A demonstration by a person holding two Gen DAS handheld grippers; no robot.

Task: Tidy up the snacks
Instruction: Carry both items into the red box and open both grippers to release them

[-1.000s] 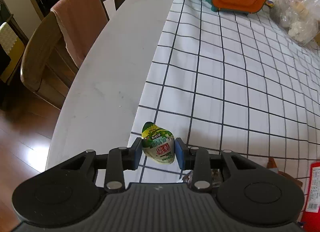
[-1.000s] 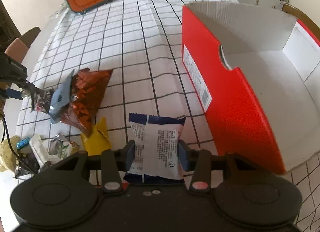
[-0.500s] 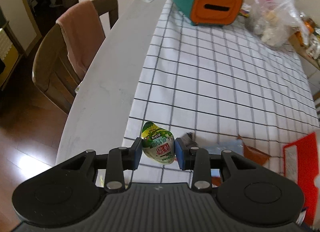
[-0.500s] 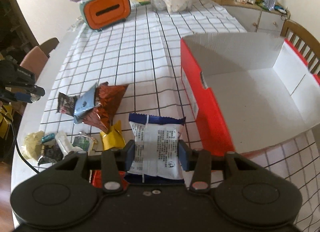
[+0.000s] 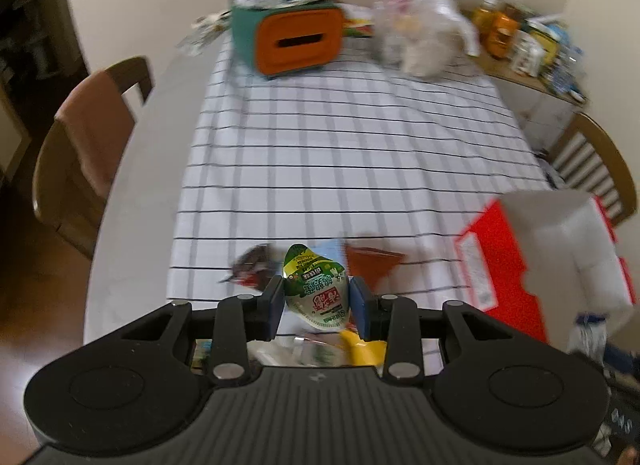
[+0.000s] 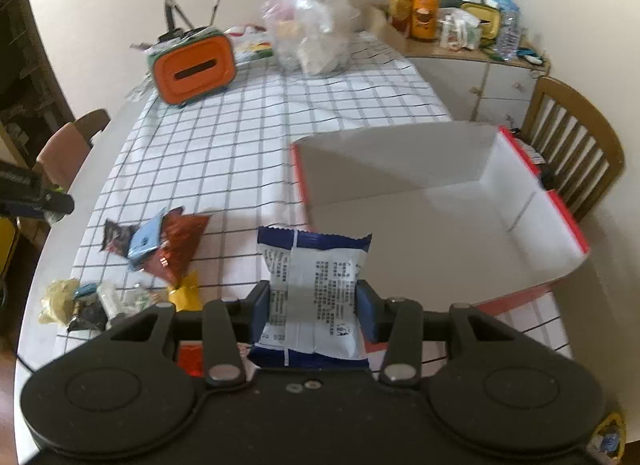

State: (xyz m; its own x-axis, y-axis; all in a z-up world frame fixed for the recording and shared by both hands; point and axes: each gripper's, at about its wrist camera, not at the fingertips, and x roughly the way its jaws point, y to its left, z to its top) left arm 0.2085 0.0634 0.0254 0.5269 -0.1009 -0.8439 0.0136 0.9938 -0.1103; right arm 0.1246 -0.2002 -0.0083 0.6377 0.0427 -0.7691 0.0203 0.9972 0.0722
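Left claw [image 5: 317,299] clamped green-white snack pouch [image 5: 315,287], lower centre. Right claw [image 6: 313,311] gripped white-blue packet [image 6: 314,297]; red box [image 6: 440,217] sat right, open, white inside.

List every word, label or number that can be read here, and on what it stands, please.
Green snack packet in the left gripper: Chinese print, upside down, too blurred to quote.
White and blue packet in the right gripper: small print, unreadable.
Red box: white label, blurred.
Nothing else legible.
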